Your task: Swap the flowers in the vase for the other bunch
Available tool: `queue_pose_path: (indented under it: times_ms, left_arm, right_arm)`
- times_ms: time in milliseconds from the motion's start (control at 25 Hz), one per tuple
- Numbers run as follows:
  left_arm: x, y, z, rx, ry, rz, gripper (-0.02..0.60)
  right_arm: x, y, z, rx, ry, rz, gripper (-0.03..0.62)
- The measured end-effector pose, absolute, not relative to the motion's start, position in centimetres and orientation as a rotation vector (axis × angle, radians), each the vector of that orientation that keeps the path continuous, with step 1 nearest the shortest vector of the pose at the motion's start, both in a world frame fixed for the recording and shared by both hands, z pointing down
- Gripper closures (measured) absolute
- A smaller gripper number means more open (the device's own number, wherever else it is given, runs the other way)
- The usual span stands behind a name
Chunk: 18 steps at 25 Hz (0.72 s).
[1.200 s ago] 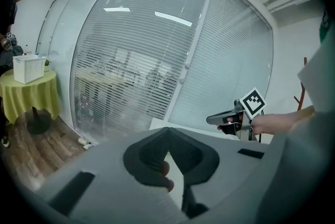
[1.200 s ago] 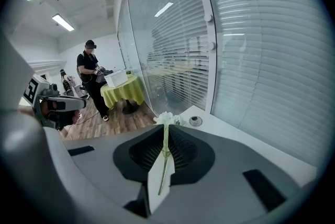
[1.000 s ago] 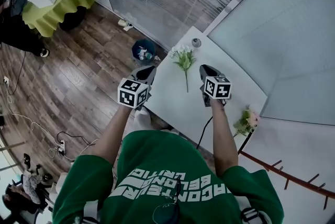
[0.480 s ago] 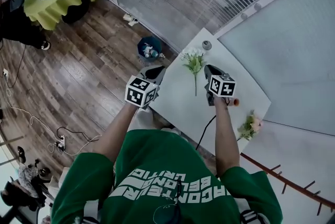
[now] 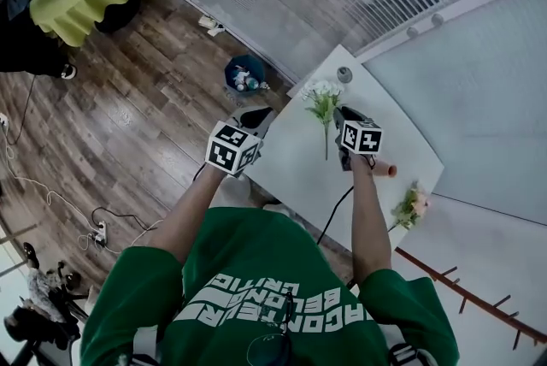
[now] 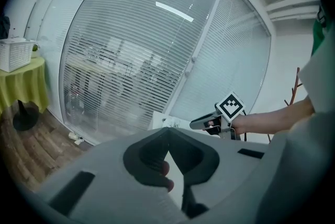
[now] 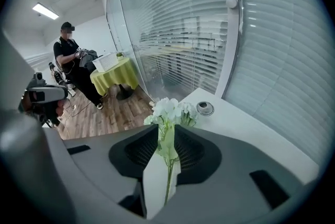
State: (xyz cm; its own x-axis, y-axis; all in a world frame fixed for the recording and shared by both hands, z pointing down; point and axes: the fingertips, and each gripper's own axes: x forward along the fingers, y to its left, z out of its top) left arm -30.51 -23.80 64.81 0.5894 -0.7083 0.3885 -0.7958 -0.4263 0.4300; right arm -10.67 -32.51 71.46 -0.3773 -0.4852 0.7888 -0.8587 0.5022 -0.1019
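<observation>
A bunch of white flowers (image 5: 323,102) lies on the white table (image 5: 295,176), its stem pointing toward me. My right gripper (image 5: 341,113) hovers just to the right of that stem. In the right gripper view the white flowers (image 7: 170,112) and their stem show through the narrow gap of my right gripper (image 7: 167,134). Its jaws have just been opening and the pads do not press on the stem. A pink bunch (image 5: 410,205) lies at the table's near right corner. My left gripper (image 5: 256,117) is shut and empty over the table's left edge.
A small orange-pink cylinder (image 5: 383,170) lies on the table by my right wrist. A round metal fitting (image 5: 344,74) sits near the far corner by the blinds. Wooden floor with a blue bin (image 5: 245,74) lies left of the table. A person (image 7: 70,63) stands far off.
My right gripper has sunk toward the table and come closer to the white bunch's stem. My left gripper has shifted a little along the table's left edge.
</observation>
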Motion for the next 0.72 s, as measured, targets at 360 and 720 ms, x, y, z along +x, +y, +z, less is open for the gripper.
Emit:
queue_pose_path:
  times_ms: [360,720]
  left_arm:
    - [-32.1,-25.2,65.9,2.243,-1.143,0.202,0.574]
    - [-33.1,-26.2,67.1,2.233,-1.108,0.213,0.574]
  right_arm:
    - [-11.2,-33.2,75.6,1.065,-1.918,0.773,0.368]
    - [-11.5,-35.3,78.7,1.064,-1.844,0.807,0.335]
